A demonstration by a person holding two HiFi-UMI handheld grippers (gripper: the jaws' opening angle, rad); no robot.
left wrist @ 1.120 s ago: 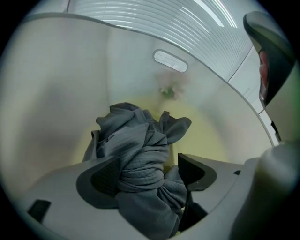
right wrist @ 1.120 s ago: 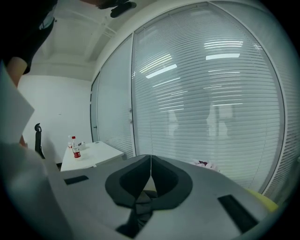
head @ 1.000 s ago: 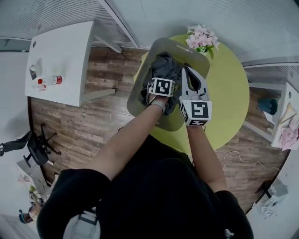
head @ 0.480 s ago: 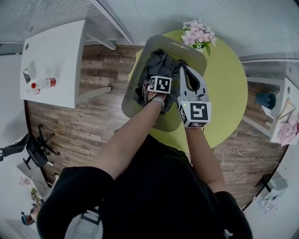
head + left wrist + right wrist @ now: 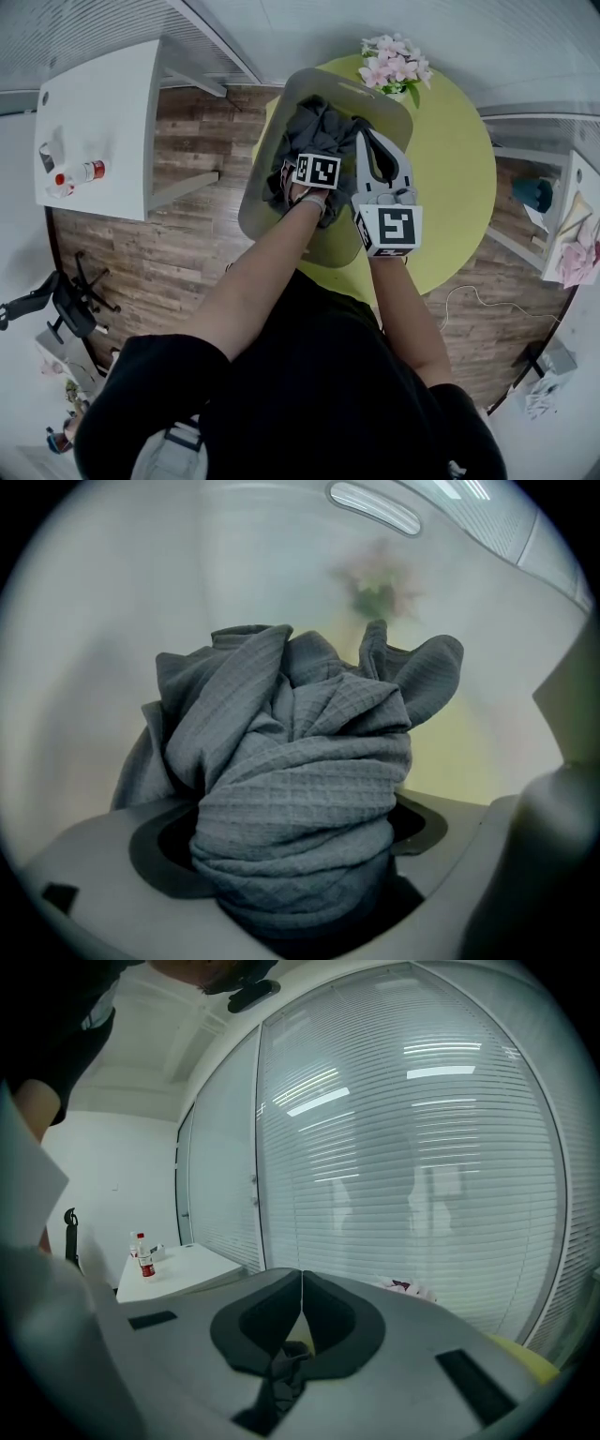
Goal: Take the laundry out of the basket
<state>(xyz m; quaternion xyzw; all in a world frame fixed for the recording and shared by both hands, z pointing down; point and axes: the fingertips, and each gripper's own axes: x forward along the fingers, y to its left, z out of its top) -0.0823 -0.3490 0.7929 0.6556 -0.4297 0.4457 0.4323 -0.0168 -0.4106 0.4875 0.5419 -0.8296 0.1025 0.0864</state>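
A grey basket (image 5: pixel 251 208) stands on the round yellow-green table (image 5: pixel 455 178), and crumpled dark grey laundry (image 5: pixel 317 124) lies in it. My left gripper (image 5: pixel 298 878) is down in the basket; in the head view only its marker cube (image 5: pixel 317 172) shows above the cloth. Its jaws stand wide, and a thick wad of the laundry (image 5: pixel 300 761) fills the gap between them. My right gripper (image 5: pixel 371 141) hovers over the basket's right side, pointing away from me. In the right gripper view my right gripper (image 5: pixel 302 1290) has its jaws shut tip to tip, with nothing held.
Pink flowers (image 5: pixel 396 66) stand behind the basket at the table's far edge. A white table (image 5: pixel 103 112) with a red-capped bottle (image 5: pixel 81 172) is at the left, across wooden floor. An office chair (image 5: pixel 66 302) sits at lower left, a shelf (image 5: pixel 570 234) at right.
My left gripper has pushed a little farther into the laundry in the basket. The right gripper has hardly moved.
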